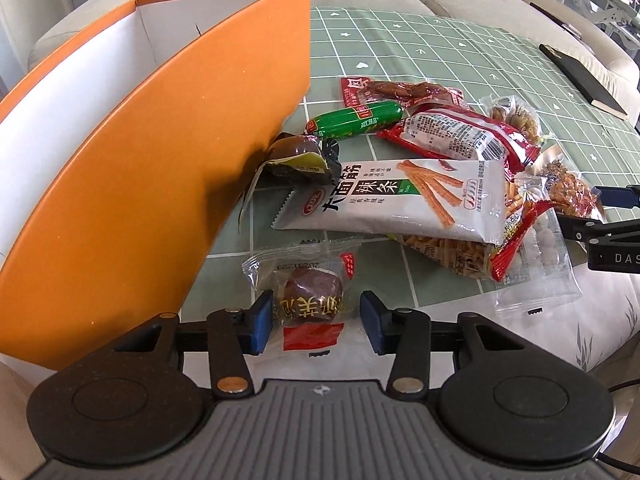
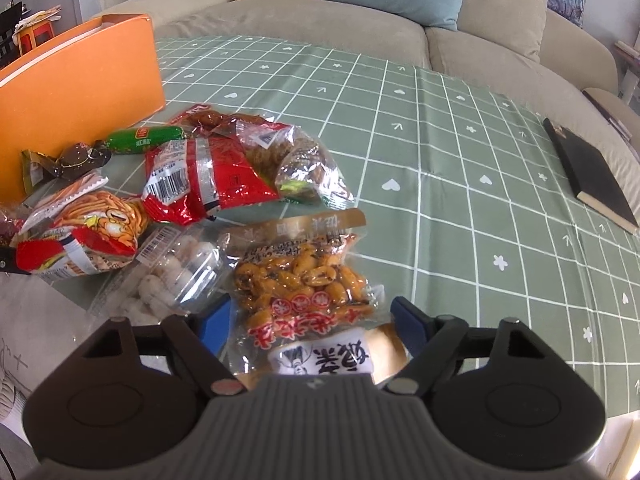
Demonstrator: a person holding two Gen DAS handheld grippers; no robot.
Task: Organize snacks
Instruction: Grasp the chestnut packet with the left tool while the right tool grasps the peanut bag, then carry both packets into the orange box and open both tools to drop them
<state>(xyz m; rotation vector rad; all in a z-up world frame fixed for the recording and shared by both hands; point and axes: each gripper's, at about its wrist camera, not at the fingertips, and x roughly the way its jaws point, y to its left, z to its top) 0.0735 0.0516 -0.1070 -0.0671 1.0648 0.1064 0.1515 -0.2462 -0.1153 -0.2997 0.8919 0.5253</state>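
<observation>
A pile of snack packets lies on a green checked tablecloth (image 2: 440, 160) beside an open orange box (image 1: 132, 160). My left gripper (image 1: 316, 320) is open, its blue pads on either side of a clear packet with a brown braised egg (image 1: 312, 292). Behind it lie a white spicy-strip packet (image 1: 400, 196) and a green sausage (image 1: 352, 120). My right gripper (image 2: 316, 328) is open around a clear packet of orange broad beans (image 2: 300, 280). The right gripper shows at the right edge of the left wrist view (image 1: 600, 216).
The orange box (image 2: 80, 92) stands at the left of the pile. Red packets (image 2: 216, 172), a tray of white balls (image 2: 176, 268) and a dark wrapped egg (image 1: 296, 156) lie in the pile. A black notebook (image 2: 592, 176) lies far right. A beige sofa (image 2: 320, 20) is behind.
</observation>
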